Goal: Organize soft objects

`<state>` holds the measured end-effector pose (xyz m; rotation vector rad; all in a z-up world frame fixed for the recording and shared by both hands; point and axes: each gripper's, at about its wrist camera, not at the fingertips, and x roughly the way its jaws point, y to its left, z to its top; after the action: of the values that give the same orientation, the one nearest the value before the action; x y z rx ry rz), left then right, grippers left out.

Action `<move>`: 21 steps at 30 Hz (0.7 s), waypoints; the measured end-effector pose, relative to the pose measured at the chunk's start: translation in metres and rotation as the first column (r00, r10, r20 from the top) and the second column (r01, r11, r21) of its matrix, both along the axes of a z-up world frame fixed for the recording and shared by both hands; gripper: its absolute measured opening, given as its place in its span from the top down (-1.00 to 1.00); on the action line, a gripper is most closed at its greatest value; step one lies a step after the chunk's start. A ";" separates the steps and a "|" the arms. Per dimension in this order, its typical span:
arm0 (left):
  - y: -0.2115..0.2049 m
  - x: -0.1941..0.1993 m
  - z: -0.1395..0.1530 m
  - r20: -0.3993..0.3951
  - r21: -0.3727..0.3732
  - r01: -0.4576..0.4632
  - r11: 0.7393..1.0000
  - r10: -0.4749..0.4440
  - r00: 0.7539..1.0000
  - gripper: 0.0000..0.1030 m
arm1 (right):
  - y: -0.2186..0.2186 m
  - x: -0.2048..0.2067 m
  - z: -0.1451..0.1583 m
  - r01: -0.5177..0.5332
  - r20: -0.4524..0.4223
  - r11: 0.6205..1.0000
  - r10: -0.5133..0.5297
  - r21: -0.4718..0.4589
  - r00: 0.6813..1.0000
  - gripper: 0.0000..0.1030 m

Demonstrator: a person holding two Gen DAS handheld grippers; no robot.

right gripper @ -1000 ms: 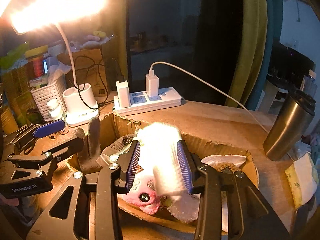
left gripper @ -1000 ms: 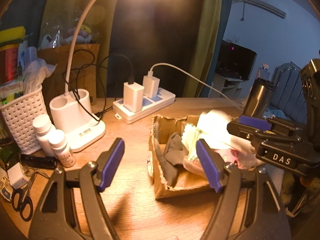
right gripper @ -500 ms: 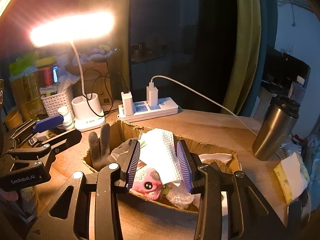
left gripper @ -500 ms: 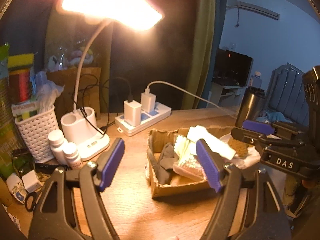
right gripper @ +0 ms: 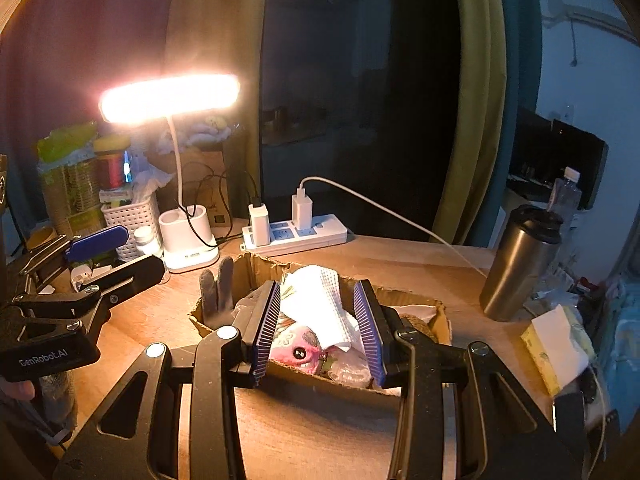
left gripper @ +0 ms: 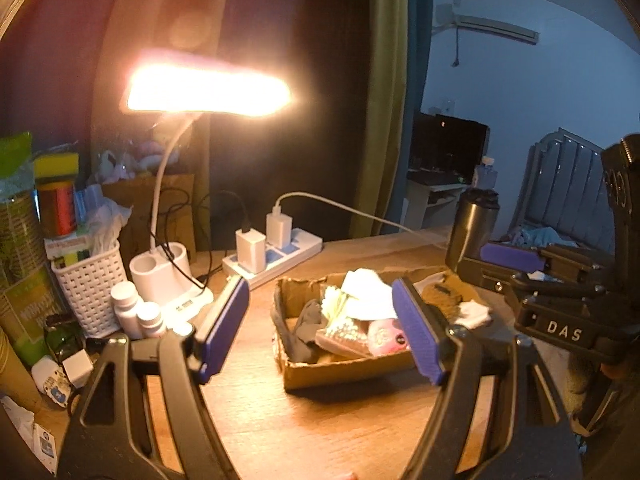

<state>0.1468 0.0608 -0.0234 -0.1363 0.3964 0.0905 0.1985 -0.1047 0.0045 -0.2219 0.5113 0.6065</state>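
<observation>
Soft objects: piled in the open cardboard box (right gripper: 438, 312) on the wooden desk (left gripper: 320, 420). On top, a white waffle cloth (right gripper: 324, 300); under it a pink plush toy (right gripper: 298, 350) with one dark eye showing; a grey glove (right gripper: 218, 288) standing up at the box's left end, fingers above the rim (propped by the box wall, by the look of it). Brown fuzzy piece (left gripper: 440, 298) and small white scrap (left gripper: 474, 314) at the box's right end.

Right gripper (right gripper: 322, 328): held above the near side of the box, jaws apart, nothing between the pads; cloth and plush seen through the gap, no contact visible. Reads as a release position, pile left loose in the box.

Left gripper (left gripper: 320, 328): jaws wide apart, empty, held over the desk short of the box. Likely kept clear to give the right side room.

Box sits in front of the power strip (right gripper: 296, 232) and beside the lamp (right gripper: 188, 244), directly in the lit area. Steel tumbler (right gripper: 520, 264) stands to the right, well apart from the box.

Judgement: box nearly filled; cloth lies unfolded and high, may need pressing down.
</observation>
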 end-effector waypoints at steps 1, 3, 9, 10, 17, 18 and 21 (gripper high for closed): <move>-0.002 -0.002 0.002 0.004 0.002 0.002 1.000 -0.002 1.000 -0.46 | -0.002 -0.003 0.002 0.002 0.005 1.000 -0.002 0.001 1.000 0.21; -0.005 -0.007 0.006 0.013 0.007 0.008 1.000 -0.008 1.000 -0.46 | -0.005 -0.009 0.006 0.005 0.014 1.000 -0.005 0.005 1.000 0.21; -0.016 -0.025 0.018 0.041 0.017 0.020 1.000 -0.021 0.999 -0.46 | -0.018 -0.028 0.017 0.016 0.045 1.000 -0.017 0.016 0.999 0.21; -0.017 -0.027 0.020 0.045 0.018 0.022 1.000 -0.023 0.999 -0.46 | -0.020 -0.030 0.019 0.018 0.048 1.000 -0.019 0.018 0.999 0.21; -0.029 -0.049 0.033 0.078 0.028 0.036 0.999 -0.038 0.996 -0.46 | -0.034 -0.056 0.031 0.032 0.083 0.999 -0.034 0.028 0.996 0.21; -0.031 -0.054 0.036 0.084 0.030 0.039 0.999 -0.041 0.996 -0.46 | -0.037 -0.060 0.033 0.035 0.087 0.999 -0.037 0.031 0.996 0.21; -0.035 -0.063 0.040 0.099 0.036 0.045 0.998 -0.048 0.994 -0.46 | -0.042 -0.070 0.036 0.042 0.098 0.998 -0.045 0.037 0.994 0.20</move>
<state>0.0843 0.0259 0.0167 -0.0983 0.2983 0.0444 0.1284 -0.1470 0.0404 -0.2066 0.4085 0.5585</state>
